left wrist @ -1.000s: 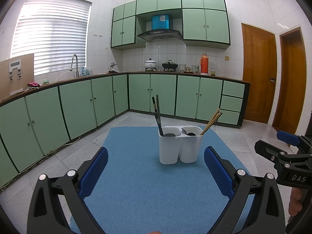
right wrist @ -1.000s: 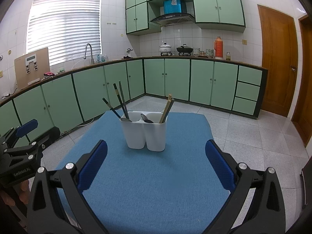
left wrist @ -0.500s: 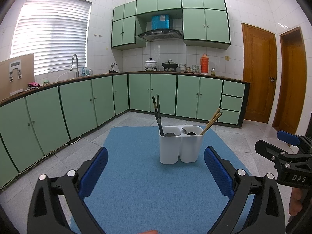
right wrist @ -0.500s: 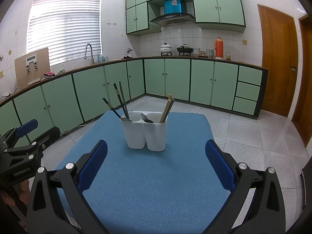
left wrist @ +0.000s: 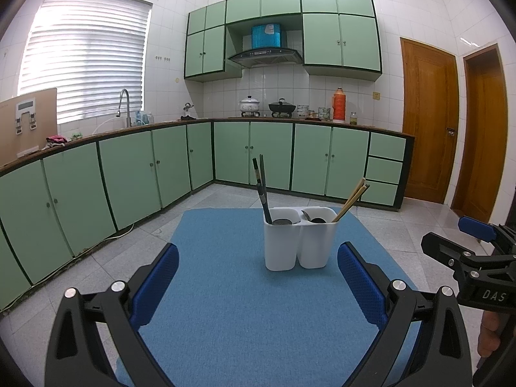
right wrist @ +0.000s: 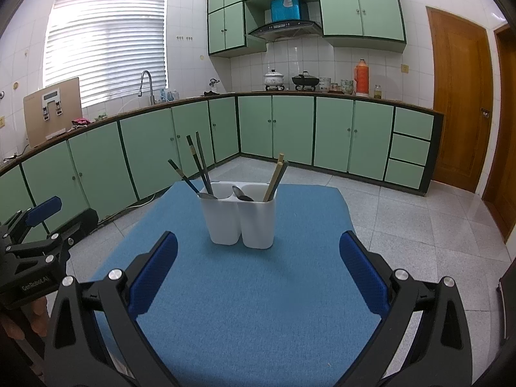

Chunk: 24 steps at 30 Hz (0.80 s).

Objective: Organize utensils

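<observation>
A white two-compartment holder [left wrist: 298, 242] [right wrist: 240, 219] stands upright on the blue mat [left wrist: 258, 316] [right wrist: 258, 306]. Dark chopsticks [left wrist: 261, 187] [right wrist: 196, 164] lean out of its left cup, wooden chopsticks [left wrist: 351, 198] [right wrist: 275, 177] out of the right cup. Spoon bowls [right wrist: 240, 193] show at the rims. My left gripper [left wrist: 258, 285] hovers open, short of the holder, holding nothing. My right gripper [right wrist: 258, 271] is likewise open and empty, a little back from the holder. Each gripper shows at the edge of the other's view.
Green kitchen cabinets [left wrist: 129, 174] run along the left and far walls, with pots [left wrist: 250, 104] and an orange flask [left wrist: 338, 103] on the counter. Wooden doors [left wrist: 429, 142] stand at the right. Grey tiled floor [right wrist: 419, 219] surrounds the mat.
</observation>
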Each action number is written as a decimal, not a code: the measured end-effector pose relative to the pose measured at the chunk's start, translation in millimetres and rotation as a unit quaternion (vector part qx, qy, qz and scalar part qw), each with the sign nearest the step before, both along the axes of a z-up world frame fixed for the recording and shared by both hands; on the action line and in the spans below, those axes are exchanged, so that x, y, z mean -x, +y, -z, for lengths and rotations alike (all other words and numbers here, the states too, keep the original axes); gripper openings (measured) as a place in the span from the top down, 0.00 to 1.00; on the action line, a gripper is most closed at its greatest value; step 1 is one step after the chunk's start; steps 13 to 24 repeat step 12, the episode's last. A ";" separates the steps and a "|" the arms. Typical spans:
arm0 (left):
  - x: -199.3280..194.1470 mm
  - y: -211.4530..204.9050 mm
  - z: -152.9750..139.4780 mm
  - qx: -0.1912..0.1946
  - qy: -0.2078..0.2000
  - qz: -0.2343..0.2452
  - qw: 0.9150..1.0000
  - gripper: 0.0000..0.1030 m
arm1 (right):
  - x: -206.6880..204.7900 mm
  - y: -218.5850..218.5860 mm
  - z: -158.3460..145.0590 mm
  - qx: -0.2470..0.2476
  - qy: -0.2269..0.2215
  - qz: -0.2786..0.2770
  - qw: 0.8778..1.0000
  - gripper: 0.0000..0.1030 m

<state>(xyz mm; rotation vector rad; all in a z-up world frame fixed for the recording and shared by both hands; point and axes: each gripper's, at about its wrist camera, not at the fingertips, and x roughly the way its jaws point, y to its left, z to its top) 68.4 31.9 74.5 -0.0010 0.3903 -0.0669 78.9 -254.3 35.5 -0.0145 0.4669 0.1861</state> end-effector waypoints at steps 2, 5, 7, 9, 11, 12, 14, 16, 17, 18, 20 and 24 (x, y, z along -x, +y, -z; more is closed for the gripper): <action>0.1 -1.4 -0.1 0.000 0.000 0.000 1.000 0.06 | 0.3 0.8 0.1 0.001 -0.001 0.000 1.000 0.05; 0.1 -0.9 0.5 -0.001 0.000 0.000 1.000 0.06 | 0.1 0.3 0.0 0.000 0.000 0.000 1.000 0.05; 0.1 -0.4 0.6 -0.001 0.000 0.000 1.000 0.06 | 0.1 0.5 0.1 0.000 0.000 0.000 1.000 0.05; -0.1 0.1 0.5 0.000 0.000 0.000 1.000 0.06 | 0.1 0.6 0.0 0.001 0.000 0.000 1.000 0.05; 0.2 -0.8 0.4 0.000 0.000 0.000 1.000 0.06 | 0.1 0.3 -0.2 0.000 0.000 0.000 1.000 0.05; 0.2 0.2 0.4 0.000 0.000 0.000 1.000 0.06 | 0.2 0.5 -0.2 0.000 0.000 0.000 1.000 0.05; 0.2 0.2 0.4 0.000 0.000 0.000 1.000 0.06 | 0.2 0.5 -0.2 0.000 0.000 0.000 1.000 0.05; 0.2 0.2 0.4 0.000 0.000 0.000 1.000 0.06 | 0.2 0.5 -0.2 0.000 0.000 0.000 1.000 0.05; 0.2 0.2 0.4 0.000 0.000 0.000 1.000 0.06 | 0.2 0.5 -0.2 0.000 0.000 0.000 1.000 0.05; 0.2 0.2 0.4 0.000 0.000 0.000 1.000 0.06 | 0.2 0.5 -0.2 0.000 0.000 0.000 1.000 0.05; 0.2 0.2 0.4 0.000 0.000 0.000 1.000 0.06 | 0.2 0.5 -0.2 0.000 0.000 0.000 1.000 0.05; 0.2 0.2 0.4 0.000 0.000 0.000 1.000 0.06 | 0.2 0.5 -0.2 0.000 0.000 0.000 1.000 0.05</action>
